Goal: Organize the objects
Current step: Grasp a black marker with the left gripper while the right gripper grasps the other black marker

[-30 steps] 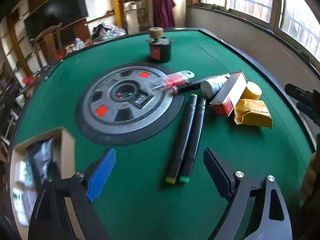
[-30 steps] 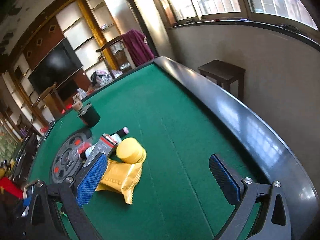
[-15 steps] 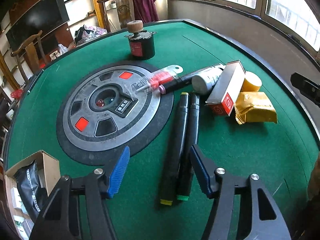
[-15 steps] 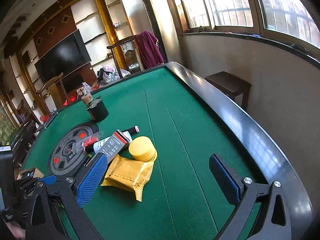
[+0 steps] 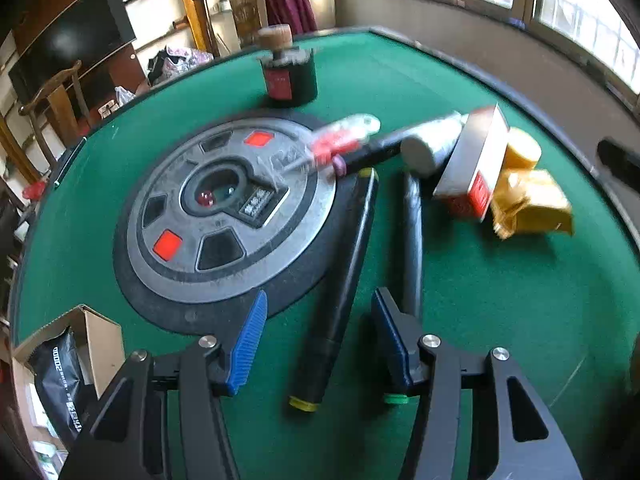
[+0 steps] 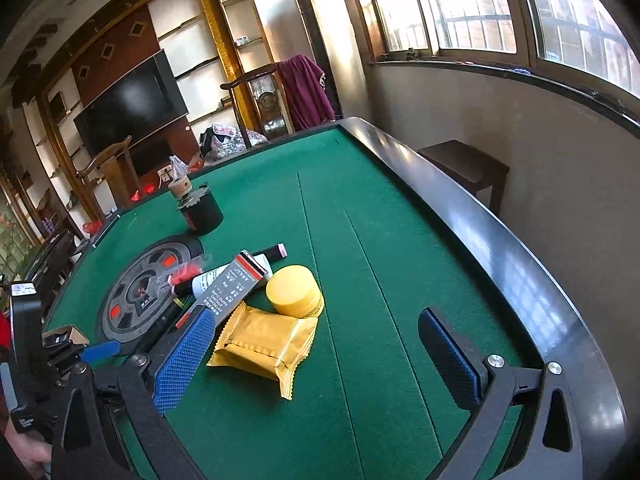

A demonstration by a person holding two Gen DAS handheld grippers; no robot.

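Two black markers lie on the green table. The yellow-capped marker (image 5: pixel 340 280) lies between the fingers of my left gripper (image 5: pixel 320 340), which is open around it without touching. The green-capped marker (image 5: pixel 412 240) runs under the right finger. Beyond lie a red-handled tool in plastic (image 5: pixel 340 142), a white tube (image 5: pixel 432 144), a grey and red box (image 5: pixel 472 164), a yellow jar (image 5: pixel 520 154) and a gold packet (image 5: pixel 532 204). My right gripper (image 6: pixel 316 360) is open and empty, just above the gold packet (image 6: pixel 264 340) and the jar (image 6: pixel 294 290).
A round grey dial panel (image 5: pixel 224 208) sits in the table's middle. A black pot with a cork top (image 5: pixel 288 72) stands behind it. An open cardboard box (image 5: pixel 72 352) holding a black bag sits at the left edge. The table's raised black rim (image 6: pixel 500 248) runs along the right.
My left gripper has moved forward and down over the markers, and its fingers now straddle the yellow-capped one. The two markers have spread apart. My right gripper has tilted upward a little.
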